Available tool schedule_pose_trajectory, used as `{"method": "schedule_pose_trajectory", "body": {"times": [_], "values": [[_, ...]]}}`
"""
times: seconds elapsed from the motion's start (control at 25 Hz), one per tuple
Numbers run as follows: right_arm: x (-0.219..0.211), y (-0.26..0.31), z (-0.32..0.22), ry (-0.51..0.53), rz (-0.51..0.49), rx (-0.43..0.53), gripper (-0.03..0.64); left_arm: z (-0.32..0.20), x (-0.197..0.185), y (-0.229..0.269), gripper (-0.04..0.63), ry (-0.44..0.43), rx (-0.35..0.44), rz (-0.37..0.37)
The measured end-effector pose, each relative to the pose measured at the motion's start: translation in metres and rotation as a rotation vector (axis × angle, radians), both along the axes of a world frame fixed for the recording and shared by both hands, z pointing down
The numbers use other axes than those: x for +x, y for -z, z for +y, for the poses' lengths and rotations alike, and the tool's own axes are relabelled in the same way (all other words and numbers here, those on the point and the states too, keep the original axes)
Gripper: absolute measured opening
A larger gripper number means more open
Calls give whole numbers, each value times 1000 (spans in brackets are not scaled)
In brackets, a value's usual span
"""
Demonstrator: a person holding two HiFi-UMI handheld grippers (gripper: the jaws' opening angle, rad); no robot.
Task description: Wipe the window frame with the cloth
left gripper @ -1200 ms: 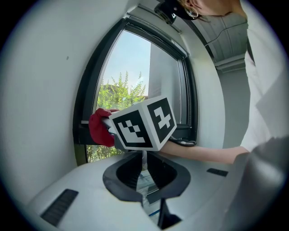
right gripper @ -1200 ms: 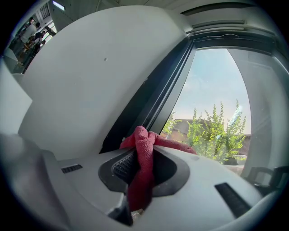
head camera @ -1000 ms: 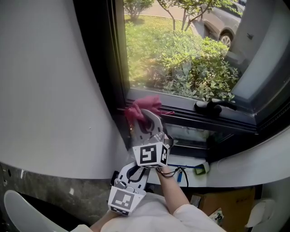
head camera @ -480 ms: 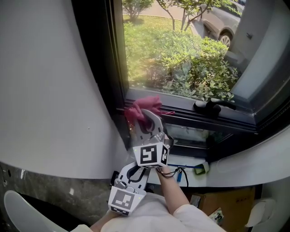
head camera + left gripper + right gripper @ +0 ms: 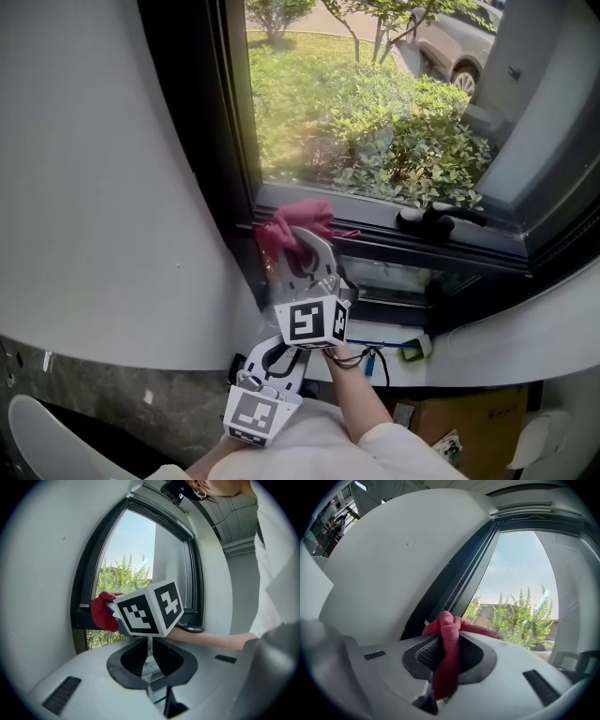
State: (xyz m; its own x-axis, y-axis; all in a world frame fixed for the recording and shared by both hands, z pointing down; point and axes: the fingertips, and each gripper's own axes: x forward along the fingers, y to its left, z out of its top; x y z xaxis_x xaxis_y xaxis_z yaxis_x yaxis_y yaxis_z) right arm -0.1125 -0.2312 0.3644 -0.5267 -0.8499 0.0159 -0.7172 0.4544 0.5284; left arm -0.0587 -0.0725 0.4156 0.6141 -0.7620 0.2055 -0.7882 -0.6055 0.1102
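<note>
Window frame point(image 5: 197, 131) corner: right claw point(image 5: 449, 651) grasping cloth point(image 5: 298, 217); left claw point(image 5: 149, 660) clenched, empty. Risk: cloth snags on frame, pulls loose.

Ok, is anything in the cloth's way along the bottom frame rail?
Yes. The right gripper holds the red cloth at the lower left corner of the window frame; further right on that rail sits a black window handle. Nothing else visible blocks it.

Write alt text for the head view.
The right gripper holds a red cloth against the lower left corner of a dark window frame. The left gripper sits below it, shut and empty. Grass and shrubs show through the glass.
</note>
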Motion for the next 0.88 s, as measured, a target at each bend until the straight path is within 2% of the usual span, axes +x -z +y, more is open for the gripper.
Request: {"method": "schedule_pose_trajectory", "body": {"times": [0.24,0.4,0.88], "values": [[4,0,1,5,1,-3,74,-1,4,2,41,-9,29,-5],[8,1,2,7,-5,-3,74,2,9,1,41,-8,-1,0],[18,1,3,-4,-11,-3,72,3,17,1,41,-25,4,1]]}}
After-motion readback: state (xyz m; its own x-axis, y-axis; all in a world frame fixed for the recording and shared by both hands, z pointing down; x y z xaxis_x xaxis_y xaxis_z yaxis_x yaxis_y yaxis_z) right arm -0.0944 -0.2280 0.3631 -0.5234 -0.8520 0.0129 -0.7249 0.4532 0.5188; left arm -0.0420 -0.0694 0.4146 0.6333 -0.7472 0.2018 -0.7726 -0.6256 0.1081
